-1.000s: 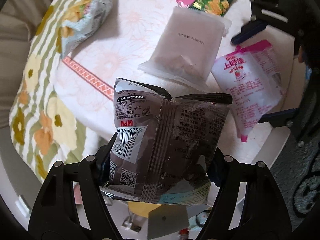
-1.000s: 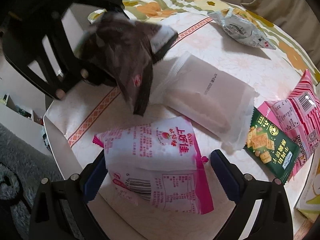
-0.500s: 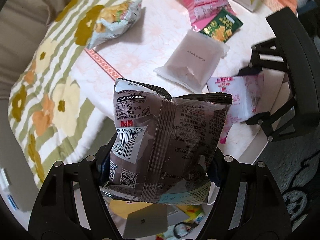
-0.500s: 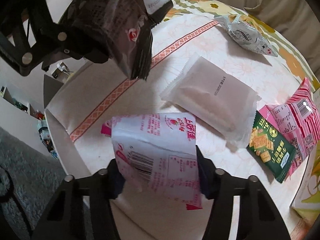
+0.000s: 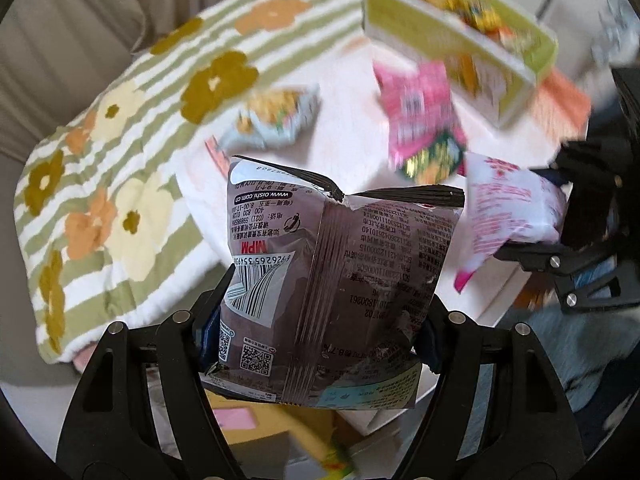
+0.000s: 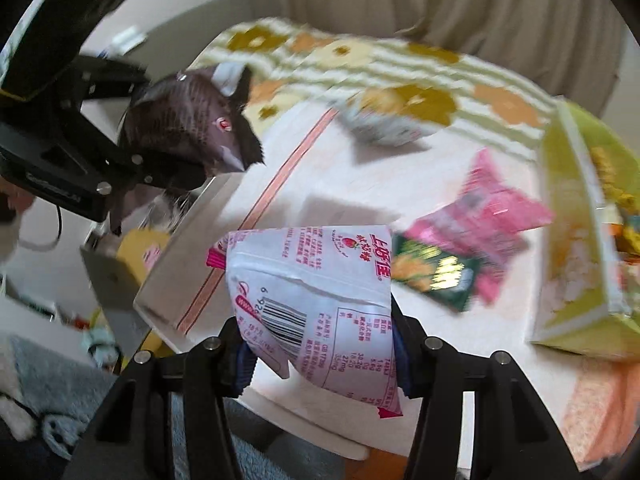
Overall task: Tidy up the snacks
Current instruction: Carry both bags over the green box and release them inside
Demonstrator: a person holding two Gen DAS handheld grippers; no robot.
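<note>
Brown bag (image 5: 336, 280) clamped in left gripper (image 5: 320, 332), centre frame; pink-white bag (image 6: 316, 292) pinched in right gripper (image 6: 320, 344). Both clear of counter (image 6: 340, 184). Carry level to green box (image 6: 576, 248), release gently.

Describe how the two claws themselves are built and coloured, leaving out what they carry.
Both are matte black plastic frames with cut-out openings and silver screw heads. The left claw and the right claw have dark blue ribbed pads inside the fingertips. Seen from the right camera, the left one's body shows faint lettering, and a thin cable hangs beside it.
</note>
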